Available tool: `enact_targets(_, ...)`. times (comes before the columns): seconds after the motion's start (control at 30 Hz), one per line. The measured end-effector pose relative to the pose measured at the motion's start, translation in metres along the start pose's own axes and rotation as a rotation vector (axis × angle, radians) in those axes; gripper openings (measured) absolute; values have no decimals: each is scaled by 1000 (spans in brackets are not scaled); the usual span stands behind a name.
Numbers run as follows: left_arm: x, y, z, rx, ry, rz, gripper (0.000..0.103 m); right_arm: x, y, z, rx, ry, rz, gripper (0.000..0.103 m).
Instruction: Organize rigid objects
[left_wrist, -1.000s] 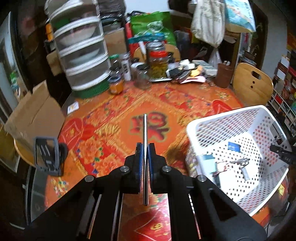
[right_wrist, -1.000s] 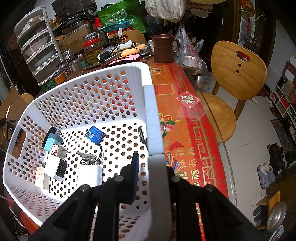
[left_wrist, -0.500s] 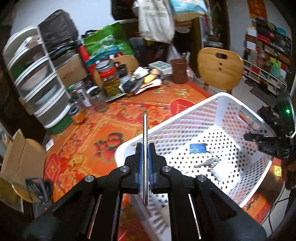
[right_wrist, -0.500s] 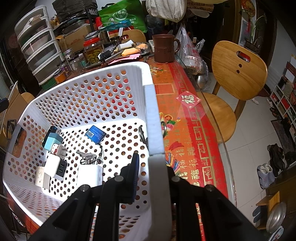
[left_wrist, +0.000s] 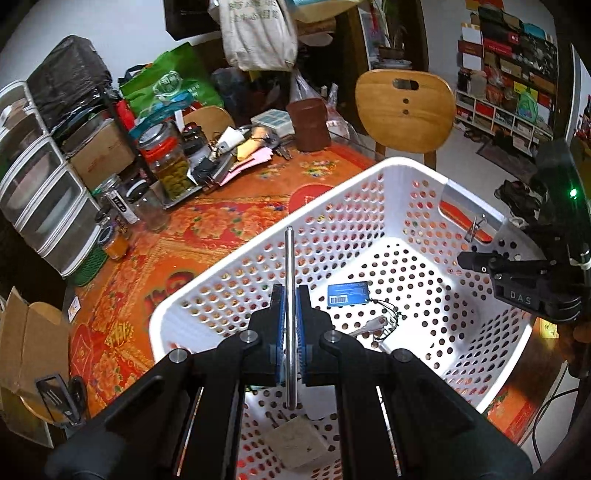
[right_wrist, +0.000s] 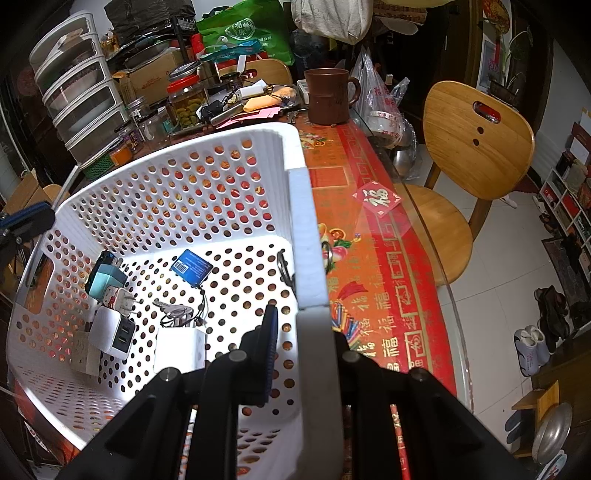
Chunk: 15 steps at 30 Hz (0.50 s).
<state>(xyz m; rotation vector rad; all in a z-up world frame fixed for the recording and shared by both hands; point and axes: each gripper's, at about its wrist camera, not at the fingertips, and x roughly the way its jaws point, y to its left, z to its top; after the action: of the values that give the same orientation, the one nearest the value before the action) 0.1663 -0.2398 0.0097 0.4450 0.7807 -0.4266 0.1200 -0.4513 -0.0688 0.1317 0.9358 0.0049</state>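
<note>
Left gripper (left_wrist: 290, 325): jaws pinched on a slim metal rod (left_wrist: 289, 295), which stands out ahead of the pads and over the near rim of the white perforated basket (left_wrist: 413, 173); the rod's lower end is seen past the pads, its make not legible. Right gripper (right_wrist: 295, 332): clamped on the basket's right-hand rim, the wall between the pads; the outer finger is hidden behind that wall. Basket contents, on its floor: blue card (right_wrist: 191, 266), keys on a cord (right_wrist: 173, 308), several chargers (right_wrist: 110, 328) along the left wall, partly overlapping. One pale square item under the left gripper is cut off and unidentified. The basket rests on the bench (right_wrist: 384, 266), patterned red cloth.
</note>
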Motion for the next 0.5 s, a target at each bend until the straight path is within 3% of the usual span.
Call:
enact_targets(0.23,19,-6,-4,6,41,-18,6,0,0,0,1,-1,-1,15)
enact_targets(0.27,20,-5,-5,0,44,-20,9,0,0,0,0,-1,0,15)
enact_targets(0.33,20,-1,-7,-13,41,-30,31,0,0,0,1,-1,0,15)
enact_targets(0.37,19,0,-8,-15,31,-20,55,0,0,0,1,-1,0,15)
enact_targets(0.4,16,1,-8,-12,15,-4,72,0,0,0,0,0,-1,15)
enact_targets(0.5,7,4,-9,0,-20,9,83,0,0,0,1,0,-2,15)
